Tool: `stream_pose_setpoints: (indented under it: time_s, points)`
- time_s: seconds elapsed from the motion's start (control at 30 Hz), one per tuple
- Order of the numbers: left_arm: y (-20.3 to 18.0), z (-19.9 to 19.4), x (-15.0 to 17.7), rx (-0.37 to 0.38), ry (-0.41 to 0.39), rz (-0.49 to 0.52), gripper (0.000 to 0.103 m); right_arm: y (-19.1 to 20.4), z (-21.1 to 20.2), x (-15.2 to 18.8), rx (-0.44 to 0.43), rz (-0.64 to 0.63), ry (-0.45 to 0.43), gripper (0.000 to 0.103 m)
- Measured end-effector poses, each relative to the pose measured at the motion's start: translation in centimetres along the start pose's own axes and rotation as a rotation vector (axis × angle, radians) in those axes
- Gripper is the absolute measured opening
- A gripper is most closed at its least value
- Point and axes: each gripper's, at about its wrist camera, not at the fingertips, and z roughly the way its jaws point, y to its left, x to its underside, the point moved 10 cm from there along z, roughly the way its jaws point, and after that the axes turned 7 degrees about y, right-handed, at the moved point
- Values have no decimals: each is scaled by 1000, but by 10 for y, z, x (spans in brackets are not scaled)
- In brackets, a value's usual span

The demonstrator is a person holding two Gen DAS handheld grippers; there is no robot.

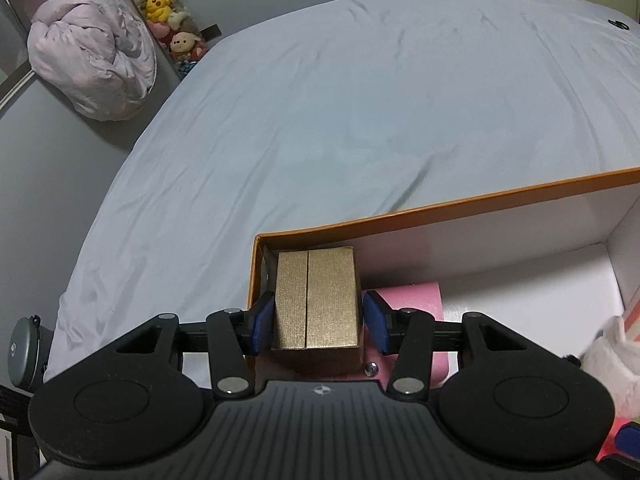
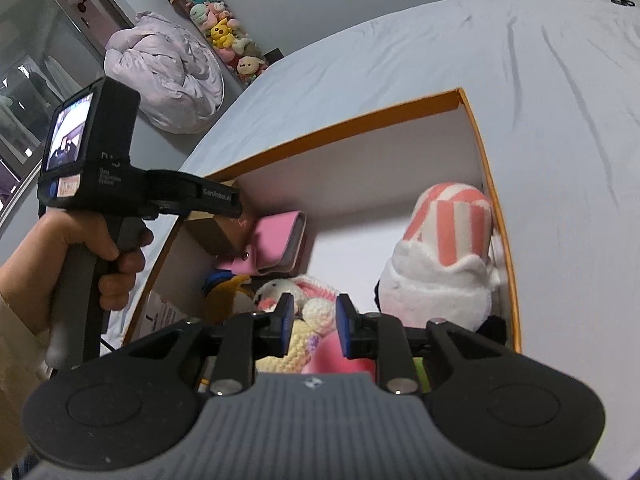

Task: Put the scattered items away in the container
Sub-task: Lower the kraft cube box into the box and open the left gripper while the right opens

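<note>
We had the left gripper (image 1: pixel 319 322) straddling the gold ribbed cardboard box (image 1: pixel 316 300) at lower centre, pads just off it, dropping it in the orange-rimmed white box (image 1: pixel 500 194). Right gripper (image 2: pixel 311 320) hung open over the crocheted bunny (image 2: pixel 308 298).

Each gripper is built from matte black plastic: the left gripper (image 1: pixel 319 322) and right gripper (image 2: pixel 311 325) carry blue pads on jointed black links fastened with silver pins. A ribbed grey cover with a small round emblem is flanked by two round black housings. White lettering is printed on the black screen-bearing handle unit (image 2: pixel 90 148), and a cream sleeve (image 2: pixel 14 344) is worn.
</note>
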Motion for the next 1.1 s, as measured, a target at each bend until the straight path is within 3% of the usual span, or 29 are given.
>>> stream_pose_setpoints:
  time_s: [0.13,0.3,0.37,0.43,0.53,0.77,1.1]
  points:
    - [-1,-7,0,-9,-25,37,62,1,-1,3,6,-14,2,28]
    - [-7,-22,3,-46,-37,92,60,4,-7,4,-21,-18,-8,28]
    - [-10,-24,5,-49,-20,94,50,2,-10,4,-21,-20,-13,28]
    - [-10,-19,7,-66,7,102,31,1,-12,4,-19,-14,-18,29]
    - [-9,-13,4,-78,14,116,22,-1,-15,2,-27,-4,-26,29]
    - [-9,-20,6,-85,19,104,21,1,-16,2,-35,-17,-21,29]
    - [-14,-94,29,9,-80,109,32,17,-17,9,-22,-106,-31,33]
